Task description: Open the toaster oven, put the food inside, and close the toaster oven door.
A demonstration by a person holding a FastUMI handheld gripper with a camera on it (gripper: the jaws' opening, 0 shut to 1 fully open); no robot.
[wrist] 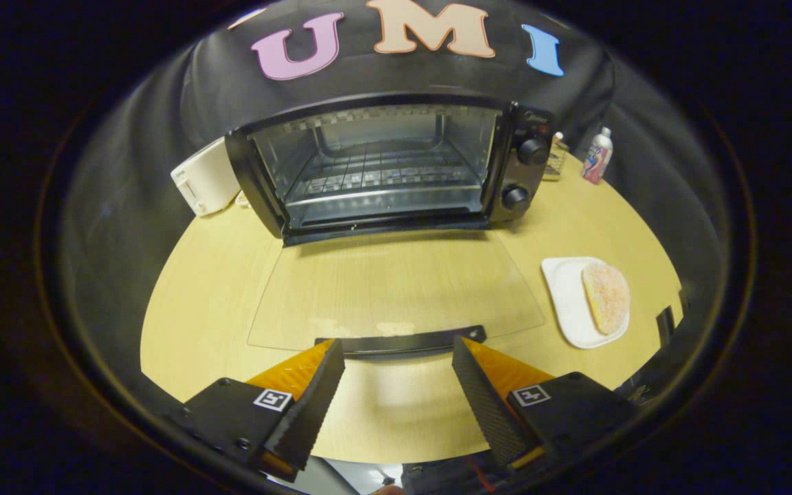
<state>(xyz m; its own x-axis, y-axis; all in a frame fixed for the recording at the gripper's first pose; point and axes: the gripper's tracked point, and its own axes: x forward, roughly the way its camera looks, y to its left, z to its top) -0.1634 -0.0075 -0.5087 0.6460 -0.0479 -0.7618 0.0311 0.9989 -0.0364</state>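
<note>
- Glass door (396,292) of one toaster oven (389,165) lies flat open on the worktop (217,275).
- My gripper (398,354) is spread wide, empty, at the door handle (399,342).
- One food slice (606,297) sits on one plate (568,299), right of the door.

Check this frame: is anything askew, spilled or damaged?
Nothing stands out. The toaster oven door lies fully open and flat on the table, the bread sits on its plate, and the claw is open near the door handle.
</note>
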